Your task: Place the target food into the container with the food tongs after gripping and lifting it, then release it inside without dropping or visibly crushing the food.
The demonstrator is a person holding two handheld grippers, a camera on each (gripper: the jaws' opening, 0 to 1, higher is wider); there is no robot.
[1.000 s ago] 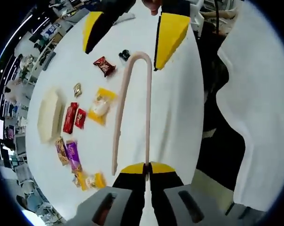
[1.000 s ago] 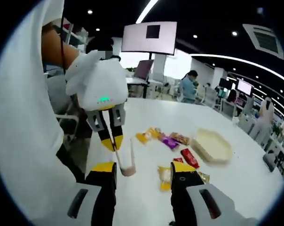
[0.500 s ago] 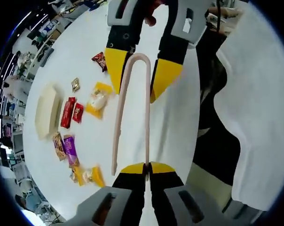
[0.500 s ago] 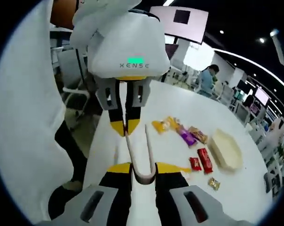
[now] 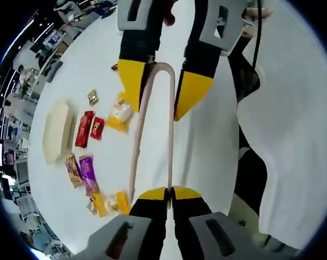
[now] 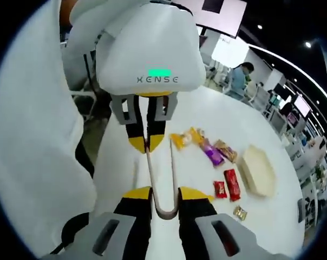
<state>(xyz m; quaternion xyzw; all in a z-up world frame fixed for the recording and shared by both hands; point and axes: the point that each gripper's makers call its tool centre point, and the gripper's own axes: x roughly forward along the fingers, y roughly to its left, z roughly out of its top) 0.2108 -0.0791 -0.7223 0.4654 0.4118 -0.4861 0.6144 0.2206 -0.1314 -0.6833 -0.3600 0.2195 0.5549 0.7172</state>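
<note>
In the left gripper view, the left hand-held gripper has its jaws pressed together on the tip of one leg of the pink food tongs, while the other leg hangs free at about 7 o'clock. The tongs run up toward 12 o'clock, where their curved bend sits between the yellow-tipped jaws of the right hand-held gripper; those jaws stand apart on either side of the bend, and whether they touch it I cannot tell.

On the white tabletop, toward 9 o'clock, lies the cream-coloured container. Wrapped snacks lie scattered just beside it: two red packets, a purple packet, a yellow packet with a pale pastry close to the right jaws, and another yellow one near 7 o'clock.

In the right gripper view, the tongs' bend lies between this view's own spread jaws at 6 o'clock, and the left hand-held gripper pinches a leg at centre. The container sits toward 3 o'clock.
</note>
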